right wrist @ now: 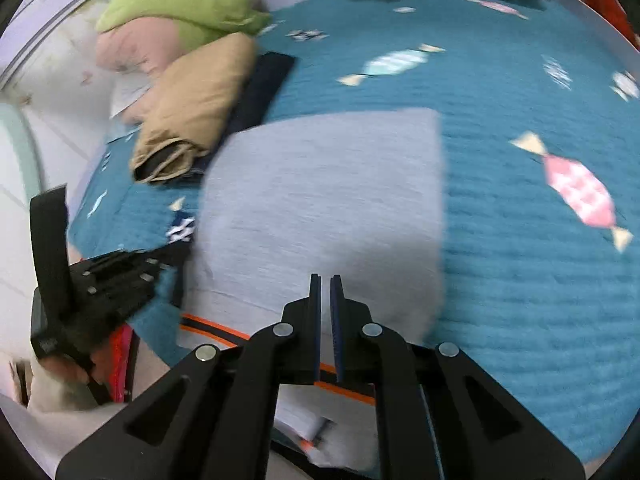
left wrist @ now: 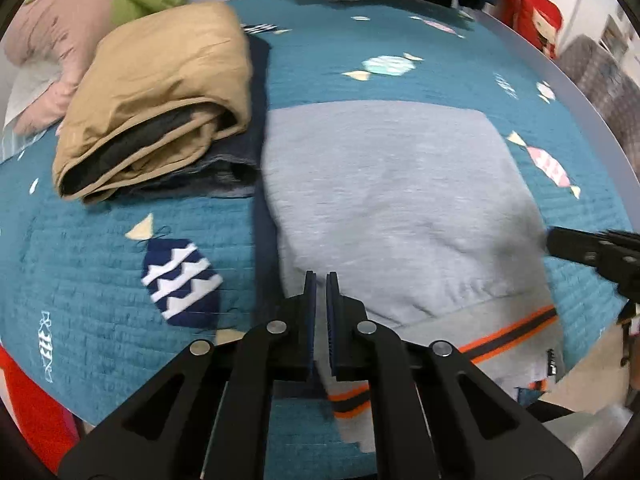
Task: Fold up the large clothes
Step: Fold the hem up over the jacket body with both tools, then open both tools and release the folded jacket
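The grey sweatshirt (left wrist: pixel 392 200) lies partly folded on the teal quilted bedspread (left wrist: pixel 100 280), its body a thick, roughly squared panel out in the middle while the ribbed hem with the orange and dark stripe (left wrist: pixel 516 330) droops over the near edge. By its look it is a heavy fleece knit — soft, limp and not at all slippery, likely to sag between two holds and keep whatever crease it is given. The sensible places to take it are the two near corners at the striped hem, one per tool, pinching through all layers at once. Its long axis runs from that near edge toward the far edge of the bedspread, hem end nearest.

Just beside its left edge sits a folded tan jacket (left wrist: pixel 160 100) on top of a dark folded garment, with green and pink bedding (right wrist: pixel 180 4) beyond toward the far left corner.

The left gripper (left wrist: pixel 321 280) hovers over the hem with jaws all but pressed together, nothing between them — the right gripper (right wrist: pixel 325 280) likewise, nearly closed and empty above the sweatshirt's near edge.
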Demonstrator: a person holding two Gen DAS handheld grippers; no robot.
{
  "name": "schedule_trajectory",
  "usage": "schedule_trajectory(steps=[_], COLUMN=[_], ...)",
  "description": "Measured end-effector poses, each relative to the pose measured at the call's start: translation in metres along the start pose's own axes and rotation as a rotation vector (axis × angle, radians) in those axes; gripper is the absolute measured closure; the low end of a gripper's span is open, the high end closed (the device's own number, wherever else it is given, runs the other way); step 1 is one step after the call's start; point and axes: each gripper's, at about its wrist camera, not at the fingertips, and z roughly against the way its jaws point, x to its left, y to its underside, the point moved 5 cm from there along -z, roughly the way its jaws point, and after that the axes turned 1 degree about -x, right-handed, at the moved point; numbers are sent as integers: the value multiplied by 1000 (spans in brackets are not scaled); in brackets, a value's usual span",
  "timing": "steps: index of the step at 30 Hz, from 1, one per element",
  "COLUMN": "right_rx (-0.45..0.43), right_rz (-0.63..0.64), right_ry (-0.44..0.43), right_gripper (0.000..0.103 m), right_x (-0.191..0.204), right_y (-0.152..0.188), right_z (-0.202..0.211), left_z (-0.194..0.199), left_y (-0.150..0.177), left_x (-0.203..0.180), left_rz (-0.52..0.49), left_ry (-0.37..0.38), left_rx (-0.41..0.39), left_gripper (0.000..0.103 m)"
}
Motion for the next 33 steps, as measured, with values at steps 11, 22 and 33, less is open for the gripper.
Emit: schedule_trajectory(steps=[11, 22, 33], right_rx=[179, 258, 81], right_rz=[-78, -86, -163], right_ry=[-60, 57, -86], right_gripper=[101, 86, 9], right_x=[-21, -45, -75], right_y=[37, 61, -3], right_z=[-27, 14, 12], left_z=[-13, 10, -9], left_y=[43, 56, 8], left_x=[-6, 35, 75], left_rz=[-104, -40, 139], left_ry=[-3, -43, 230], left_rx=[83, 133, 132], left_gripper=[91, 38, 12])
